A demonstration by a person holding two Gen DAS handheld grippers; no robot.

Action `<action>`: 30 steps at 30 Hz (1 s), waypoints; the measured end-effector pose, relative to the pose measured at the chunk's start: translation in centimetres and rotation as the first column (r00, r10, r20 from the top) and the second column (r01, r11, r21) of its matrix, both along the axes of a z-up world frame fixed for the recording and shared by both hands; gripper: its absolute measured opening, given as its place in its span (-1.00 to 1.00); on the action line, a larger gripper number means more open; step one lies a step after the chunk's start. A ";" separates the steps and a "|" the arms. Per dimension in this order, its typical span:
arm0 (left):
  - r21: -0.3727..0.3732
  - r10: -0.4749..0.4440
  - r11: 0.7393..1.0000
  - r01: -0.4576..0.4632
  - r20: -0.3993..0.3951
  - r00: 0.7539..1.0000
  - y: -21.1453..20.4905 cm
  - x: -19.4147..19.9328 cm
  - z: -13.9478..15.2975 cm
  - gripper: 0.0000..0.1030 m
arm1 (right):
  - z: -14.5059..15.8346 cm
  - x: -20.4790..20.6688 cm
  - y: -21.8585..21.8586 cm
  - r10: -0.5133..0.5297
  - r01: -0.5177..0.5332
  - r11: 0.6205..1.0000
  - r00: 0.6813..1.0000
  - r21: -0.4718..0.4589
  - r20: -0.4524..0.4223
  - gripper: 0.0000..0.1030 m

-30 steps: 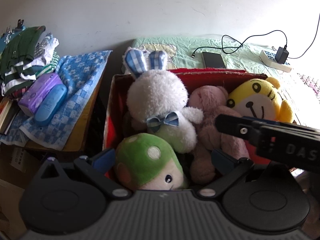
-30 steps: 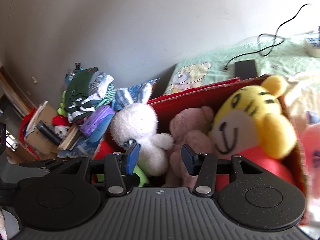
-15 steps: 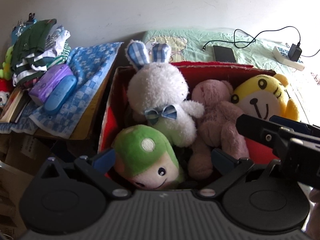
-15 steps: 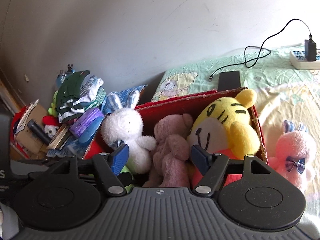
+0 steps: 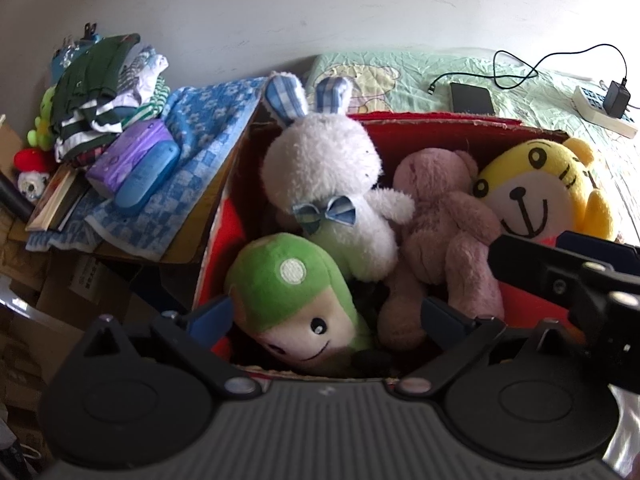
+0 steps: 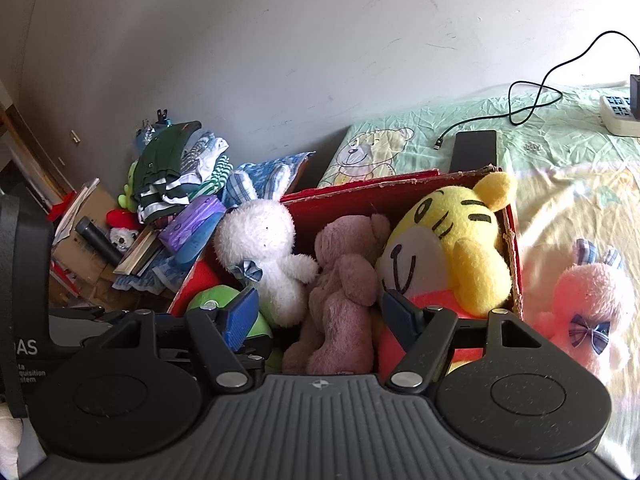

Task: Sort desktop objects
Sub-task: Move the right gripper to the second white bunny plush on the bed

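A red cardboard box (image 5: 440,120) (image 6: 360,194) holds several plush toys: a white rabbit (image 5: 324,188) (image 6: 264,252), a mauve bear (image 5: 440,216) (image 6: 344,276), a yellow tiger (image 5: 532,188) (image 6: 452,248) and a green-capped doll (image 5: 292,292) (image 6: 218,300). My left gripper (image 5: 324,316) hangs open above the box's near side, with the green doll between its fingers but not touched. My right gripper (image 6: 320,316) is open too, over the mauve bear. A pink rabbit (image 6: 588,304) lies on the bed right of the box.
Left of the box, a blue checked towel (image 5: 188,152) carries a purple pack (image 5: 128,156), a blue case (image 5: 146,178) and folded clothes (image 5: 100,88). Behind the box on the green bedsheet lie a black phone (image 5: 470,98) (image 6: 474,150), a cable and a power strip (image 5: 600,108).
Both grippers have drawn back and up from the box, so more of the bed shows. The right gripper opened wider, and the pink rabbit came into its view.
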State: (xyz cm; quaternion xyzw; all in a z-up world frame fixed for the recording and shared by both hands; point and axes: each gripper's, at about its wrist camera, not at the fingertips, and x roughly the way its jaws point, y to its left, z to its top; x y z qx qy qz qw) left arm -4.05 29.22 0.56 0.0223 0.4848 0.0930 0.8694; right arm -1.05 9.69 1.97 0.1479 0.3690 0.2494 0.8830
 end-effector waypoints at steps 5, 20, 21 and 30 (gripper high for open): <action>0.002 0.027 1.000 -0.027 -0.011 1.000 -0.3 0.0 0.0 0.96 | 0.4 -0.1 -0.4 0.046 -0.046 0.999 0.999 -0.006 -0.002 0.21; 0.067 0.067 0.995 -0.068 0.010 0.998 -3.5 -0.8 1.7 0.97 | 1.2 -0.7 -4.1 0.117 -0.117 0.993 0.993 0.009 0.017 0.17; 0.070 0.067 0.995 -0.068 0.015 0.998 -3.9 -0.9 1.9 0.97 | 1.2 -0.7 -4.5 0.116 -0.117 0.993 0.993 0.014 0.016 0.17; 0.060 0.017 0.998 -0.022 0.090 0.996 -8.6 -1.7 4.0 0.95 | 1.2 -1.1 -9.6 0.080 -0.080 0.996 0.997 0.048 0.006 0.17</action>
